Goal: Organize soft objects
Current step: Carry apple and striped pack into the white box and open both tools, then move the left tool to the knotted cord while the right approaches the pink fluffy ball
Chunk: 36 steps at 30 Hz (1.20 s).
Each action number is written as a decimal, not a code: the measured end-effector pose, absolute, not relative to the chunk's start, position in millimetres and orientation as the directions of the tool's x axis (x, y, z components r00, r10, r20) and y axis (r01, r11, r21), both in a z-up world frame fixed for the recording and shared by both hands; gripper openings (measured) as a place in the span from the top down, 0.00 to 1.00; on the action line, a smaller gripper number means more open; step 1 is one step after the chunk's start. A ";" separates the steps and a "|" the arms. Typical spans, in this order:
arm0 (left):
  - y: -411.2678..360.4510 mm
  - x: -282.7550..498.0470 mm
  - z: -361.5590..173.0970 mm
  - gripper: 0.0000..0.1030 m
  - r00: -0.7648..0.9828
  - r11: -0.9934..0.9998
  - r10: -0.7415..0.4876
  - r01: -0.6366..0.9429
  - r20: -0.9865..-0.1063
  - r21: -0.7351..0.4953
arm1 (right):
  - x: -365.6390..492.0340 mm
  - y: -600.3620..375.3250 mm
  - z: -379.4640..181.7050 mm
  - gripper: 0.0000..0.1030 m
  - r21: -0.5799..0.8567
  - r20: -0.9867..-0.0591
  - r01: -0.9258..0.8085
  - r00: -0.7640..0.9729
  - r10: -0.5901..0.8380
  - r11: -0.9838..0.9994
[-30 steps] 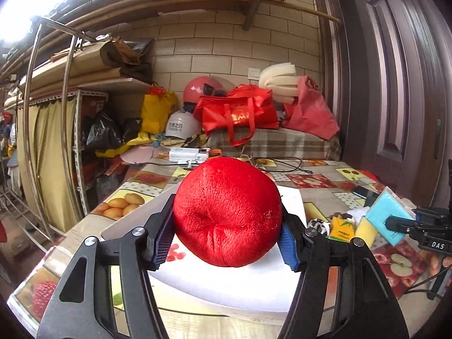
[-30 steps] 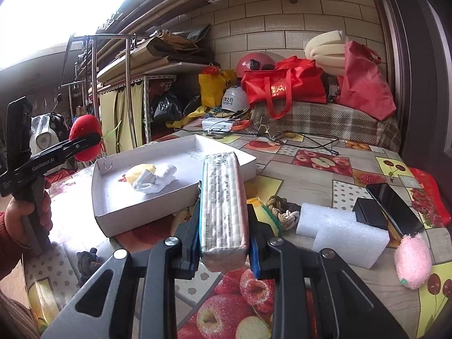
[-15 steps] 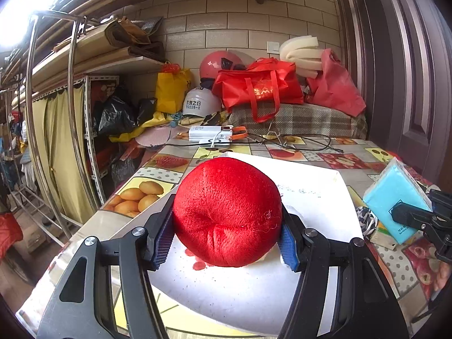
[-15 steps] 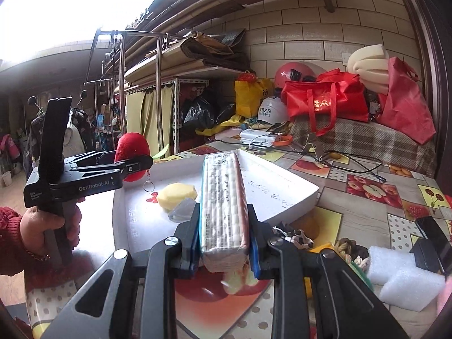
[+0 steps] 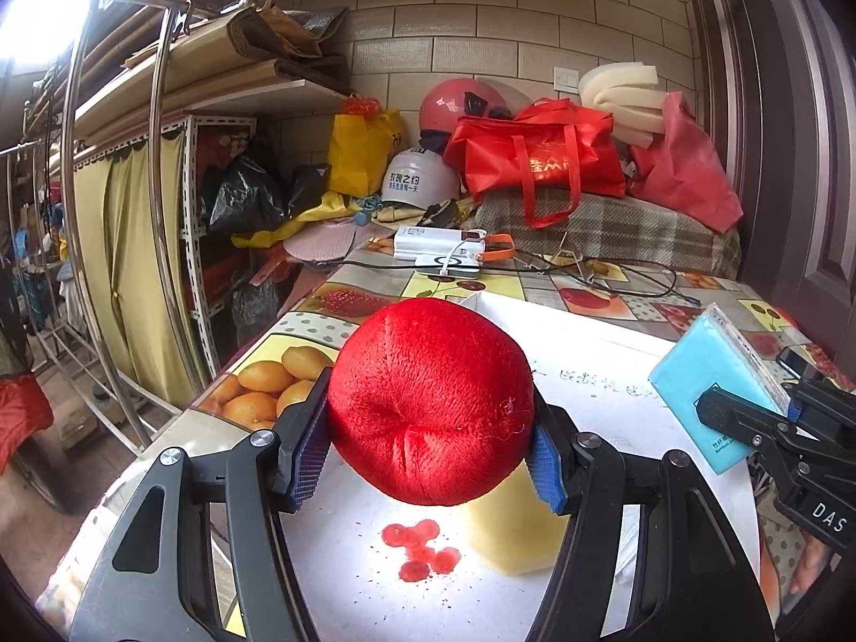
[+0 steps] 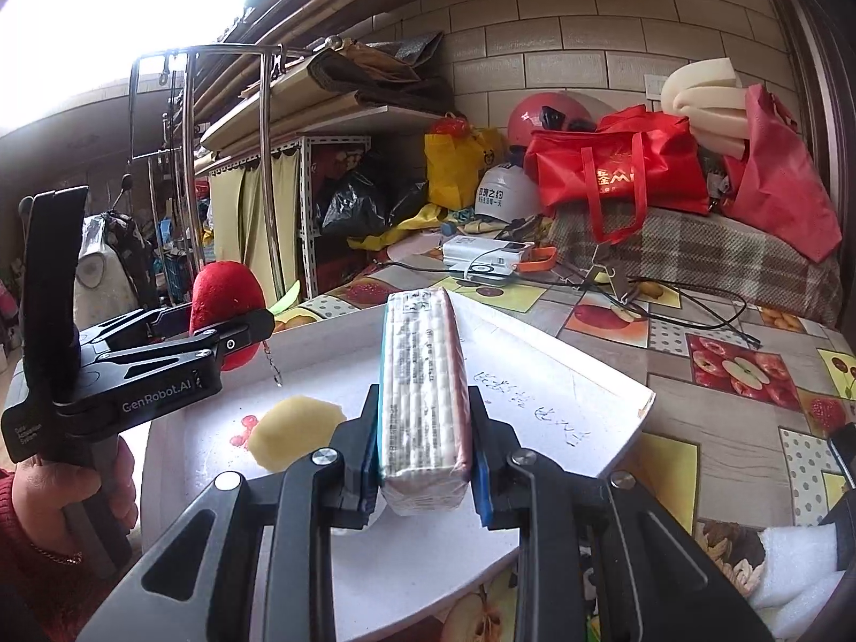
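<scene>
Over the white tray [image 5: 599,369] on the fruit-patterned tablecloth [image 6: 717,428], the person holds a gripper in each hand. The left gripper [image 5: 430,441] has its blue pads pressed into both sides of a round red plush ball [image 5: 430,401], which bulges a little between them; seen from the right wrist camera, the same ball [image 6: 224,294] hangs above the near left part of the tray, with a small chain dangling beneath it, and the person's hand [image 6: 69,487] in a red sleeve [image 6: 32,578] is wrapped around the gripper's handle. The right gripper [image 6: 425,463] is clamped on a flat pack of tissues [image 6: 425,390], wrapped in clear printed plastic with a light blue face, held on edge so that its long side runs away toward the far wall. In the left wrist view that pack [image 5: 717,380] shows at the right, above the tray's right side. Lying in the tray is a pale yellow sponge [image 6: 294,430], beside a cluster of small red cherry marks [image 5: 422,540] on the tray floor, and some handwriting runs along the tray's far right part. At the near right edge of the table lies a piece of white foam [image 6: 792,567]. Farther off on the table lie white power banks [image 5: 444,249] with cables, and behind them a red bag [image 5: 540,160] rests on a plaid-covered bench, next to a pink helmet [image 5: 455,104] and a white helmet [image 5: 417,176].
</scene>
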<state>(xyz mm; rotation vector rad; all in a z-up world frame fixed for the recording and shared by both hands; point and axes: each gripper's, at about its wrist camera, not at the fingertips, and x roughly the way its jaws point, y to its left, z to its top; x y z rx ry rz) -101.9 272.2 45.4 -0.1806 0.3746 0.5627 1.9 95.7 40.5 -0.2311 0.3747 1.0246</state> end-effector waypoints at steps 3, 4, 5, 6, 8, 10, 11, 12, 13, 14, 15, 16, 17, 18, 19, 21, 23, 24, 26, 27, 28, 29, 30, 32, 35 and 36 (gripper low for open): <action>272.6 -101.0 44.6 0.39 0.776 0.830 0.484 -0.554 -0.405 -0.068 | 13.8 102.2 39.0 0.74 0.017 -0.436 -0.851 0.467 0.770 0.526; 271.8 -100.7 44.7 0.38 0.775 0.830 0.486 -0.555 -0.405 -0.065 | 16.6 103.0 38.4 0.74 0.028 -0.444 -0.846 0.466 0.765 0.532; 270.9 -99.9 44.5 0.38 0.772 0.830 0.488 -0.555 -0.406 -0.058 | 19.3 103.6 37.6 0.74 0.036 -0.452 -0.843 0.465 0.761 0.536; 269.8 -99.0 44.3 0.38 0.770 0.831 0.491 -0.555 -0.408 -0.048 | 20.5 103.3 37.4 0.74 0.042 -0.457 -0.842 0.463 0.760 0.538; 266.4 -97.4 44.1 0.37 0.767 0.833 0.496 -0.553 -0.407 -0.027 | 19.1 103.3 37.7 0.73 0.038 -0.457 -0.841 0.465 0.758 0.539; 263.3 -97.3 44.2 0.36 0.767 0.833 0.503 -0.553 -0.398 -0.010 | 15.1 104.8 37.9 0.72 0.019 -0.457 -0.844 0.470 0.755 0.536; 262.2 -98.0 44.3 0.33 0.766 0.832 0.509 -0.555 -0.393 -0.005 | 13.2 106.2 37.9 0.72 0.006 -0.458 -0.845 0.473 0.753 0.534; 261.6 -98.5 44.5 0.30 0.765 0.830 0.514 -0.558 -0.389 -0.001 | 11.5 107.8 38.1 0.70 -0.008 -0.459 -0.845 0.478 0.749 0.534; 261.0 -99.1 45.0 0.26 0.762 0.826 0.522 -0.564 -0.383 0.003 | 10.2 109.0 38.4 0.55 -0.020 -0.458 -0.845 0.483 0.746 0.534; 260.3 -100.7 45.5 0.15 0.760 0.821 0.531 -0.571 -0.375 0.006 | 8.8 109.4 38.7 0.38 -0.029 -0.456 -0.845 0.487 0.745 0.535; 259.3 -103.5 46.3 0.05 0.759 0.815 0.542 -0.579 -0.361 0.007 | 8.9 109.6 39.6 0.11 -0.034 -0.451 -0.844 0.491 0.745 0.535; 257.9 -106.5 47.2 0.00 0.761 0.812 0.550 -0.584 -0.345 0.008 | 7.6 107.9 40.3 0.00 -0.038 -0.441 -0.844 0.495 0.749 0.535; 256.0 -109.1 48.0 0.00 0.764 0.811 0.555 -0.585 -0.329 0.010 | 6.6 106.3 41.0 0.00 -0.039 -0.430 -0.843 0.498 0.753 0.536; 254.3 -110.5 48.3 0.00 0.765 0.810 0.560 -0.587 -0.319 0.014 | 5.9 104.7 41.5 0.00 -0.039 -0.421 -0.843 0.501 0.756 0.537; 253.4 -111.0 48.7 0.00 0.762 0.806 0.567 -0.592 -0.313 0.020 | 5.8 104.2 41.9 0.00 -0.039 -0.415 -0.842 0.504 0.758 0.538; 253.9 -111.9 49.2 0.00 0.755 0.797 0.579 -0.603 -0.307 0.021 | 6.4 103.2 42.4 0.00 -0.038 -0.407 -0.838 0.510 0.758 0.544; 256.9 -115.2 49.3 0.00 0.748 0.787 0.590 -0.617 -0.304 0.007 | 7.4 102.4 42.5 0.00 -0.034 -0.403 -0.837 0.511 0.759 0.546; 258.3 -116.7 49.6 0.00 0.744 0.780 0.596 -0.626 -0.302 -0.001 | 7.4 101.8 42.6 0.00 -0.033 -0.399 -0.836 0.514 0.759 0.548; 260.0 -119.7 49.5 0.00 0.741 0.773 0.602 -0.634 -0.297 -0.015 | 6.9 99.5 43.0 0.00 -0.031 -0.385 -0.834 0.519 0.763 0.551; 260.1 -120.7 49.5 0.00 0.740 0.771 0.605 -0.636 -0.294 -0.017 | 5.7 97.7 43.9 0.00 -0.031 -0.373 -0.834 0.521 0.768 0.551; 258.6 -121.4 50.0 0.00 0.740 0.770 0.607 -0.638 -0.289 -0.014 | 4.0 95.7 44.6 0.00 -0.032 -0.359 -0.834 0.524 0.773 0.551; 257.5 -121.7 50.3 0.00 0.740 0.769 0.611 -0.639 -0.283 -0.010 | 1.9 93.2 45.6 0.00 -0.035 -0.341 -0.834 0.528 0.778 0.550; 256.1 -122.1 50.3 0.00 0.736 0.766 0.615 -0.642 -0.281 -0.005 | -0.6 90.7 46.5 0.00 -0.040 -0.325 -0.834 0.532 0.782 0.550; 254.3 -123.2 50.2 0.00 0.737 0.767 0.614 -0.642 -0.284 -0.008 | -4.7 88.5 46.5 0.00 -0.061 -0.323 -0.829 0.543 0.775 0.555; 249.2 -125.7 50.4 0.00 0.748 0.779 0.597 -0.627 -0.289 -0.016 | -11.0 83.1 46.7 0.00 -0.089 -0.316 -0.816 0.567 0.761 0.571; 247.0 -126.3 50.1 0.00 0.753 0.784 0.590 -0.620 -0.293 -0.014 | -13.1 79.9 46.9 0.00 -0.093 -0.310 -0.813 0.573 0.759 0.575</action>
